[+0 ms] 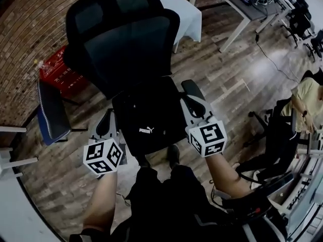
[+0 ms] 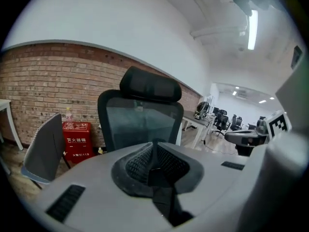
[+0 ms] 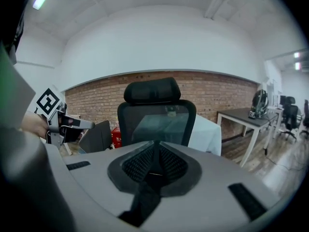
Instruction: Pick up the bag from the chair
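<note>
Closest in, the person's bare forearms reach forward, each ending in a marker cube. The left claw [image 1: 106,121] [image 2: 153,150] has its two ribbed pads pressed together with nothing between them, and the right claw [image 3: 155,151] [image 1: 192,101] is closed and empty in the same way. A dark shoe [image 1: 173,155] shows on the floor between the arms. Just ahead, the black bag [image 1: 149,117], marked with a small white logo, lies flat on the seat surface of the black mesh chair [image 1: 128,49] [image 2: 140,120] [image 3: 157,115]. The left claw is near the bag's left edge and the right claw near its right edge. From above they seem to hover beside it, though I cannot tell for sure whether either one touches it. Both gripper views look over the claws at the chair's backrest and headrest, and the bag is out of their sight. Left of the chair stands a blue-grey chair [image 1: 50,112], and behind that a red box [image 1: 63,72] [image 2: 76,139] sits against the brick wall [image 1: 28,32]. Farther back, a white-draped table [image 1: 184,9] stands on the wooden floor [image 1: 227,79], with a grey desk [image 1: 234,1] beyond it. A seated person [image 1: 308,102] is well off to the right.
</note>
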### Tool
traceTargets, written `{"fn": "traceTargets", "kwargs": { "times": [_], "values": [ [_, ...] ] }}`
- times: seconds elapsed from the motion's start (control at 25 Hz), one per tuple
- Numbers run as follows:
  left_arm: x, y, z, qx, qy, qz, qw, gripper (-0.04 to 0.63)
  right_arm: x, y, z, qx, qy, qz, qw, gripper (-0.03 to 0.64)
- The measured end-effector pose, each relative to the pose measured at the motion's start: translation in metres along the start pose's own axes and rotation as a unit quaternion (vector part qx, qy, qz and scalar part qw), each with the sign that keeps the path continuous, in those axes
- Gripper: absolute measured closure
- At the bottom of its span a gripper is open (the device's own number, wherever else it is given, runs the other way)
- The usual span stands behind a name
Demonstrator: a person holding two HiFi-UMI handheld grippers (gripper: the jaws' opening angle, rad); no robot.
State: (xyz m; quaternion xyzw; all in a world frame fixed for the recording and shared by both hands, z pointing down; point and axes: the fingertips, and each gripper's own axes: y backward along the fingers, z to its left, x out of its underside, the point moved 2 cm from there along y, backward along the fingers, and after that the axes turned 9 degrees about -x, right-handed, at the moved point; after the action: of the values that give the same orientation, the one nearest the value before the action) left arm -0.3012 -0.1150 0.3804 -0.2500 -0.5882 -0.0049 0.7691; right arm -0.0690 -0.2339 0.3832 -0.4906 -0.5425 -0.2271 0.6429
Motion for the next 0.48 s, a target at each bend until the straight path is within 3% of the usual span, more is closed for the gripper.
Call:
{"fn": "traceTargets", "kwargs": {
  "times": [0.16, 0.28, 0.48],
  "values": [
    [0.024, -0.031, 0.018, 0.001, -0.001, 0.029, 0.9996, 0.580, 0.030, -0.026, -0.006, 0.015, -0.017, 0.031, 0.999, 0.575],
    [0.051, -0.048, 0.020, 0.022, 0.002, 0.066, 0.9976, 0.509, 0.056, -0.037, -0.012, 0.032, -0.031, 0.052, 0.998, 0.520],
    [0.101, -0.073, 0.023, 0.038, -0.008, 0.125, 0.9914, 0.480, 0.107, -0.048, -0.020, 0.049, -0.058, 0.089, 0.993, 0.489]
  ]
}}
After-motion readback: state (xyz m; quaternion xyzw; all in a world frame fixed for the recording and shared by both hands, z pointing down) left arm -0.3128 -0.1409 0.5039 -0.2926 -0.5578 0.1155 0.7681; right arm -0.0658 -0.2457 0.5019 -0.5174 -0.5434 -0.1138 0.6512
